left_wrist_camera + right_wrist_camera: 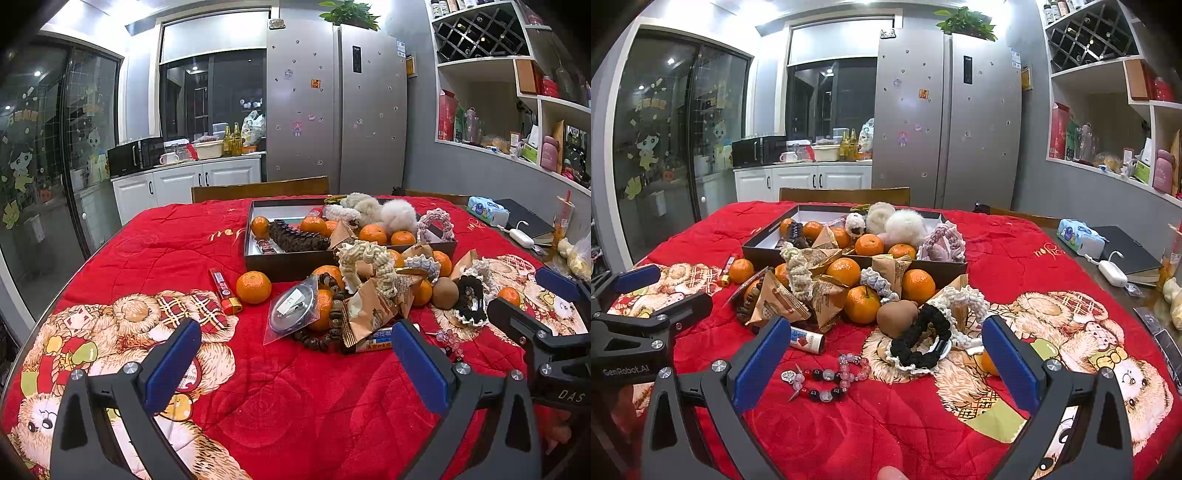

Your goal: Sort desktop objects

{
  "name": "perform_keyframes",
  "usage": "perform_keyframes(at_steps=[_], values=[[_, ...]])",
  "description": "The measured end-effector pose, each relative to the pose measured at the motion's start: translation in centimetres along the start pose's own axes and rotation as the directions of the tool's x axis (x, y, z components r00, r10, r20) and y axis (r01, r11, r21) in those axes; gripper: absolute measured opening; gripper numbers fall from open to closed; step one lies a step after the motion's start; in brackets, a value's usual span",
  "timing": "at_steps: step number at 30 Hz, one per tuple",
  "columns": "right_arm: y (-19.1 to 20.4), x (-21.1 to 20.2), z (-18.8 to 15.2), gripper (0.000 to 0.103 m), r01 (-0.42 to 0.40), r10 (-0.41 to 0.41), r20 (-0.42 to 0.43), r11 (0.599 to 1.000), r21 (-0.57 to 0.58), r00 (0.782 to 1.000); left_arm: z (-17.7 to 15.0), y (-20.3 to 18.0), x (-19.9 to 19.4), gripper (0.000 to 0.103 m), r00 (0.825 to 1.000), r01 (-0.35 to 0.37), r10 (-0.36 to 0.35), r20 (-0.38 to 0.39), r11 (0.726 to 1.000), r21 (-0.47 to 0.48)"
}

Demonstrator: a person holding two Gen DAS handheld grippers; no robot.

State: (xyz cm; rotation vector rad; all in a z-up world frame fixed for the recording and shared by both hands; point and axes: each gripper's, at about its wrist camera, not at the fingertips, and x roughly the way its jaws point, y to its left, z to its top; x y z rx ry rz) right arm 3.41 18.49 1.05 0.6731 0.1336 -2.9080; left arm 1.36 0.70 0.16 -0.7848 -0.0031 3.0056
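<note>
A dark shallow box [288, 264] [757, 252] on the red blanket holds oranges, fluffy white pompoms [397, 216] [905, 225] and a dark hair clip [295, 238]. In front of it lies a pile: oranges [253, 287] [862, 304], crocheted scrunchies [365, 258], paper-wrapped packets [369, 308] [775, 299], wooden beads [334, 317], a clear bag [293, 308], a black scrunchie [919, 338] and a bead bracelet [831, 373]. My left gripper [295, 363] is open, low over the blanket before the pile. My right gripper [884, 363] is open over the bracelet.
A red lighter and red tube [225, 290] lie left of the pile. A tissue pack [1078, 236], a dark notebook [1126, 247] and a white charger [1112, 273] sit at the table's right edge. A chair back [260, 188] stands behind the table.
</note>
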Motion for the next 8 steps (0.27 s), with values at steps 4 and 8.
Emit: perform_keyframes(at_steps=[4,8], values=[[0.00,-0.05,-0.01,0.103,0.001,-0.001,-0.001,1.000,-0.001,1.000,0.01,-0.01,0.03,0.103,1.000,0.007,-0.007,0.001,1.000,-0.001],[-0.01,-0.03,-0.02,0.103,0.000,0.000,-0.002,1.000,0.001,1.000,-0.01,0.03,-0.10,0.103,1.000,0.005,-0.005,0.006,1.000,-0.002]])
